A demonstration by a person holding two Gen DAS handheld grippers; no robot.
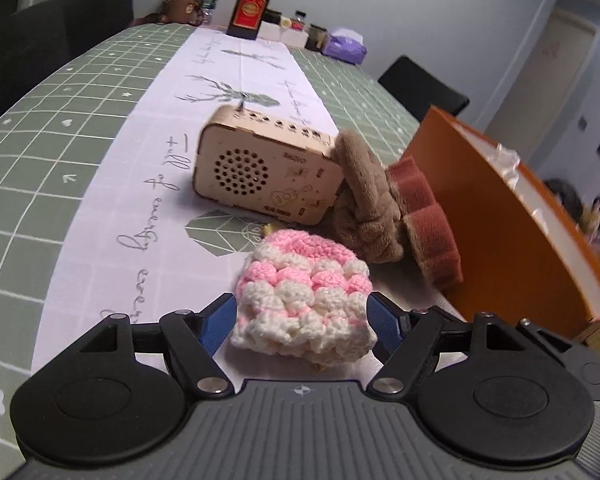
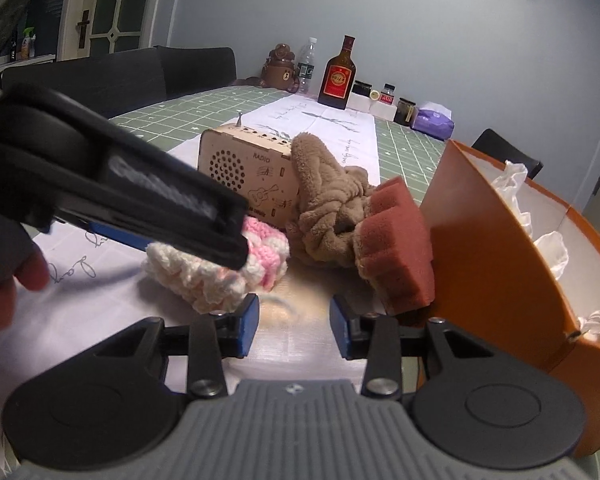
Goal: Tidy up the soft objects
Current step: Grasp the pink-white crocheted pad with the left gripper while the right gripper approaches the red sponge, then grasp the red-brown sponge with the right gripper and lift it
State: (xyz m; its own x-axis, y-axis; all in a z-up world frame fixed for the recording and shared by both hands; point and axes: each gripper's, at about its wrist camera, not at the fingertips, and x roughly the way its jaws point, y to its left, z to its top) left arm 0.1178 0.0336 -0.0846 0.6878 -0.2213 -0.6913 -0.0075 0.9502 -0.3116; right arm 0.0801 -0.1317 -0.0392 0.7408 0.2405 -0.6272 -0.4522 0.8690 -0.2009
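- Your left hand-held gripper (image 1: 302, 320) is spread wide, its blue pads flanking the near end of the pink-and-white crochet piece (image 1: 304, 292) on the tabletop (image 1: 60, 160); whether they touch it, you cannot tell.
- Your right hand-held gripper (image 2: 294, 326) stands open over bare cloth, holding nothing.
- The brown plush toy (image 2: 328, 208) leans against the wooden radio (image 2: 240, 172) and touches the orange box (image 2: 492, 264).
- That box holds crumpled white paper (image 2: 552, 248).
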